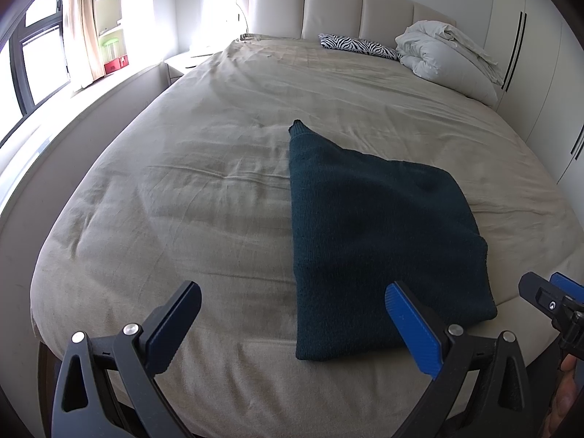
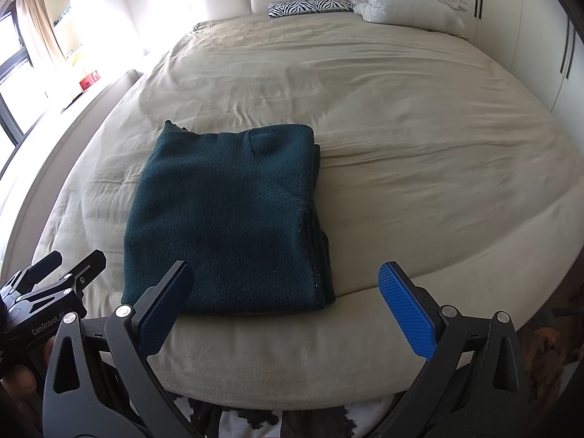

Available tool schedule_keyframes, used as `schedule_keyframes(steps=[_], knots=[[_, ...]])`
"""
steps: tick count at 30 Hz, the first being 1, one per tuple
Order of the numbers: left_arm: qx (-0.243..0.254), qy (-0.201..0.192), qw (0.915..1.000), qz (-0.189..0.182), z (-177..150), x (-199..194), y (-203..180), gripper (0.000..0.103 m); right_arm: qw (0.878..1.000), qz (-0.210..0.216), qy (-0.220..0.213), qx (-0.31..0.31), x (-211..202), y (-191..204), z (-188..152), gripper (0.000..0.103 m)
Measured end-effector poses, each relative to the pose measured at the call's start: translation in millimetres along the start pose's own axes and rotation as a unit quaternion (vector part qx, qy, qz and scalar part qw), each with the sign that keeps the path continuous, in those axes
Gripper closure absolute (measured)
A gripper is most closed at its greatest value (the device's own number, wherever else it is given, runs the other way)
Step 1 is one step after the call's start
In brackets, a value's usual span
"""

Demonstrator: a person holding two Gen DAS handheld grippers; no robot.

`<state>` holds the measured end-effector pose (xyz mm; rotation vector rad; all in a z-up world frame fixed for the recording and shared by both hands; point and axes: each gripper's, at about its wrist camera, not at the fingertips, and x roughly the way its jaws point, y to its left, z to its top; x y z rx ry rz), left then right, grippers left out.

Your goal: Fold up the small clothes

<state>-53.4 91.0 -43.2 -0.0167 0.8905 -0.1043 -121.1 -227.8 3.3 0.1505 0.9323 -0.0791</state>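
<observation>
A: Where is the garment?

B: The dark green knitted sweater (image 1: 379,241) lies folded into a thick rectangle on the beige bed sheet (image 1: 182,200), near the foot edge of the bed. In the right wrist view it sits at about 11 o'clock from the right gripper (image 2: 286,283), its stacked layers showing along the edge at 3 o'clock. One narrow end sticks out at 12 o'clock in the left wrist view.

A: And the tools?

B: The left gripper (image 1: 294,303) hangs above the foot of the bed with its two fingers spread wide apart, holding nothing; its blue pad (image 1: 414,328) overlaps the sweater's near corner in the picture, though I cannot tell whether it touches. The right gripper is likewise spread wide and holds nothing, its dark finger (image 2: 164,310) over the sweater's near edge.

A: What lies further out?

B: At 12 o'clock, a zebra-striped pillow (image 1: 359,46) against the padded cream headboard (image 1: 328,7); at 1 o'clock, a bundled white duvet (image 1: 445,58). At 10 o'clock, a window (image 1: 33,54) with a curtain (image 1: 82,25).
</observation>
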Motion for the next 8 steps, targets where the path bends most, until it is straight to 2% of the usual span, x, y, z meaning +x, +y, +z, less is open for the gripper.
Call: schedule_keyframes(steps=[8], knots=[[0.006, -0.004, 1.0000, -0.003, -0.8, -1.1, -0.4, 0.000, 1.000, 0.003, 0.005, 0.001, 2.3, -0.7, -1.0, 0.000]])
